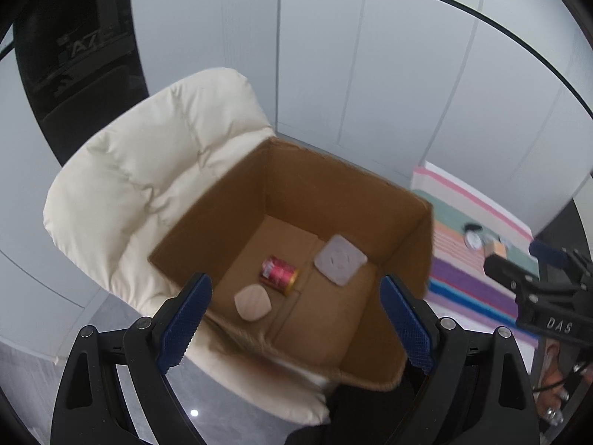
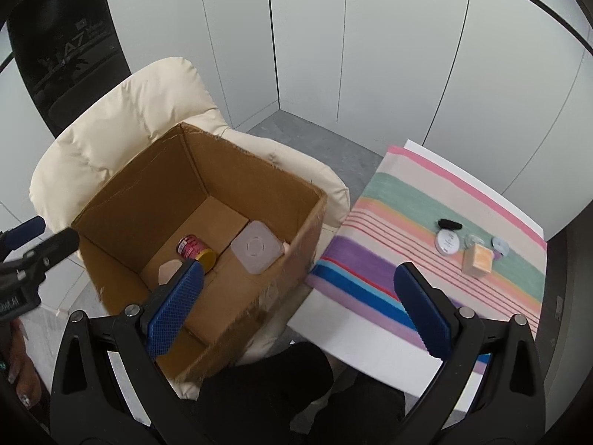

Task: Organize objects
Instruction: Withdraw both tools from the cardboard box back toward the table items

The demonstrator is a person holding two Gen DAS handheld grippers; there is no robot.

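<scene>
An open cardboard box [image 1: 333, 189] [image 2: 122, 200] sits on a cream padded chair [image 1: 148, 185] [image 2: 122, 122]. Inside lie a red can with a gold end [image 1: 278, 273] [image 2: 194, 247], a white square container [image 1: 340, 259] [image 2: 255, 247] and a beige rounded piece [image 1: 252, 302] [image 2: 168, 270]. My left gripper [image 1: 296, 324] is open and empty above the box's near edge. My right gripper [image 2: 300, 307] is open and empty between the box and the striped cloth [image 2: 407, 218]. On the cloth lie an orange-tan block [image 2: 478, 257], a white round tin [image 2: 447, 243], a black piece [image 2: 449, 224] and small round items [image 2: 500, 246].
The striped cloth covers a white table [image 2: 378, 348] to the right of the chair. White wall panels stand behind, with a dark panel [image 2: 63, 48] at far left. The right gripper shows in the left wrist view [image 1: 533, 289]; the left one shows in the right wrist view [image 2: 33, 256].
</scene>
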